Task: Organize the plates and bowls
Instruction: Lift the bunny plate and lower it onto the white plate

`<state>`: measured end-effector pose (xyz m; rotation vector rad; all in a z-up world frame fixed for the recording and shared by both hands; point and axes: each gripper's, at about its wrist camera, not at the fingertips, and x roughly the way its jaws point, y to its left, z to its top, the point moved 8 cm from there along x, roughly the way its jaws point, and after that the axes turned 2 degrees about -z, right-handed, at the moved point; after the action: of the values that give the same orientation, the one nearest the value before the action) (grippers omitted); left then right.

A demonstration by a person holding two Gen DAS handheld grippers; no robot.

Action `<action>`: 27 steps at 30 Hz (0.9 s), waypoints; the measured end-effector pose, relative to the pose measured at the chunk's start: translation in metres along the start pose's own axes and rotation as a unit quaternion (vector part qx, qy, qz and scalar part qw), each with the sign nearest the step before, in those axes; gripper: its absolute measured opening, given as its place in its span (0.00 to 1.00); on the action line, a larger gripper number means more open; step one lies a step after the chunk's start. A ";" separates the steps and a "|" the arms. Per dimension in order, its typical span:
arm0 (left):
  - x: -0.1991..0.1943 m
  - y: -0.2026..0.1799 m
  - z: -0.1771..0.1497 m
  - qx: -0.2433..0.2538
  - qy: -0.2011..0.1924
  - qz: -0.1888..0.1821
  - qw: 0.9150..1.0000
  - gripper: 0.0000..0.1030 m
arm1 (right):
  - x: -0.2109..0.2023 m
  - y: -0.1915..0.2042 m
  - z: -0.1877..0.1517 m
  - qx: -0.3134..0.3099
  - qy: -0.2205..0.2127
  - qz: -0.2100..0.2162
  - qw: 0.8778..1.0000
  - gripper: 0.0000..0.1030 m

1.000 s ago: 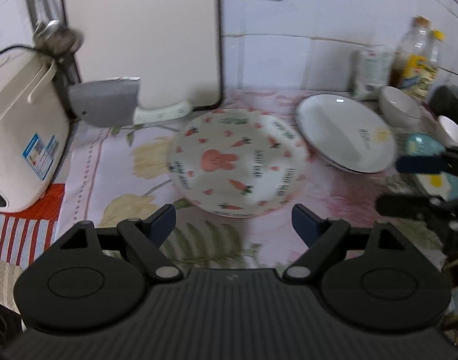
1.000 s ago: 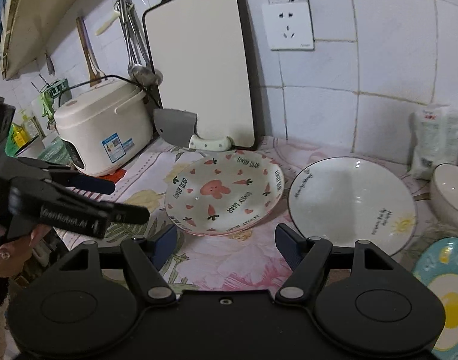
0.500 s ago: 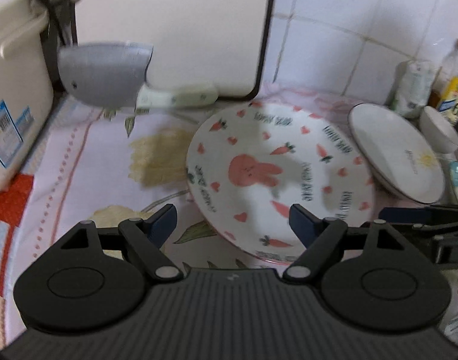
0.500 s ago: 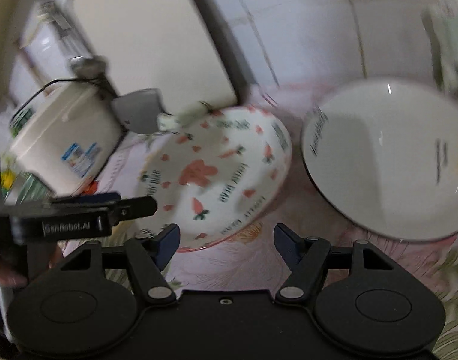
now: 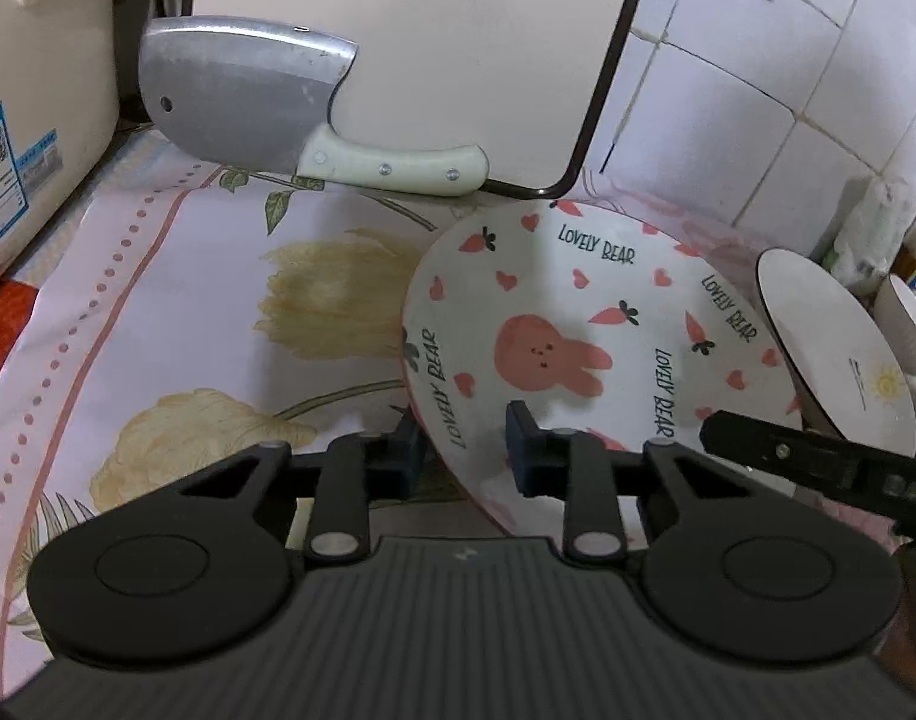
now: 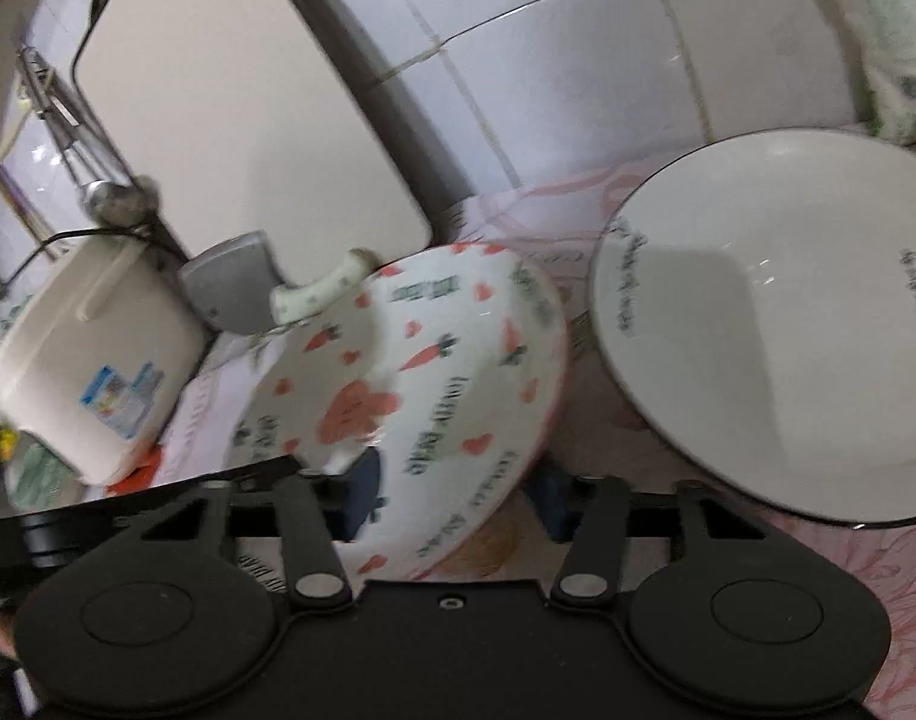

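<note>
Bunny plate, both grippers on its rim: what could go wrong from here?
1. The white bunny-and-carrot patterned plate is gripped only at its near rim, the left gripper and right gripper each straddling the edge. It sits tilted, so it could slip or pivot out.
2. The white black-rimmed plate lies close beside it; swinging right could knock the two together.
3. The steel cleaver with a pale handle leans against the cutting board just behind; pushing forward could topple it.
</note>
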<state>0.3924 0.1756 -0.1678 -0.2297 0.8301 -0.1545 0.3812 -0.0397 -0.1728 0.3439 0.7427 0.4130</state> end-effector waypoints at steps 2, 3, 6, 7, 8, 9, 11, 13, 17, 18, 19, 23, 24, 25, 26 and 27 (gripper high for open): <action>0.000 0.000 0.000 -0.009 -0.006 0.004 1.000 0.25 | 0.001 -0.010 0.001 0.003 -0.011 -0.019 1.000 0.19; 0.000 -0.001 0.000 -0.010 -0.008 0.007 1.000 0.25 | 0.002 -0.013 0.002 0.009 -0.014 -0.014 1.000 0.19; -0.001 -0.004 0.000 -0.010 -0.014 0.018 1.000 0.25 | 0.001 -0.012 0.002 -0.004 -0.018 -0.016 1.000 0.21; -0.002 -0.005 -0.001 -0.008 -0.014 0.024 1.000 0.25 | 0.000 -0.008 0.001 -0.020 -0.019 -0.025 0.999 0.21; -0.005 -0.007 -0.002 -0.004 -0.014 0.029 0.999 0.25 | -0.001 -0.005 0.000 -0.032 -0.019 -0.035 0.999 0.22; -0.009 -0.010 -0.003 0.002 -0.017 0.032 0.999 0.25 | -0.003 -0.004 -0.001 -0.034 -0.017 -0.039 0.999 0.22; -0.019 -0.015 -0.005 0.018 -0.021 0.034 0.999 0.25 | -0.009 -0.003 -0.002 -0.032 -0.013 -0.034 0.999 0.22; -0.031 -0.018 -0.009 0.025 -0.019 0.027 0.999 0.25 | -0.018 -0.002 -0.004 -0.033 -0.013 -0.027 0.999 0.22; -0.062 -0.027 -0.018 0.040 -0.024 0.034 0.998 0.25 | -0.043 0.006 -0.009 -0.050 -0.013 -0.016 0.999 0.22; -0.072 -0.029 -0.020 0.048 -0.029 0.039 0.998 0.25 | -0.051 0.008 -0.011 -0.050 -0.012 -0.009 0.999 0.22; -0.082 -0.033 -0.022 0.057 -0.035 0.043 0.997 0.25 | -0.057 0.012 -0.013 -0.050 -0.013 -0.002 0.999 0.22; -0.116 -0.046 -0.027 0.066 -0.049 0.040 0.996 0.25 | -0.090 0.020 -0.018 -0.053 -0.033 0.012 0.998 0.22; -0.123 -0.050 -0.027 0.068 -0.054 0.038 0.996 0.25 | -0.099 0.022 -0.017 -0.058 -0.040 0.012 0.997 0.22; -0.129 -0.055 -0.027 0.069 -0.059 0.035 0.995 0.25 | -0.107 0.022 -0.016 -0.057 -0.045 0.013 0.997 0.22; -0.136 -0.060 -0.027 0.073 -0.065 0.034 0.995 0.25 | -0.115 0.021 -0.014 -0.056 -0.049 0.015 0.997 0.23; -0.141 -0.066 -0.026 0.077 -0.071 0.032 0.994 0.25 | -0.124 0.021 -0.014 -0.058 -0.052 0.016 0.997 0.23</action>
<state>0.2760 0.1397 -0.0667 -0.0675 0.6798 -0.1396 0.2844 -0.0789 -0.1015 0.2657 0.6093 0.4630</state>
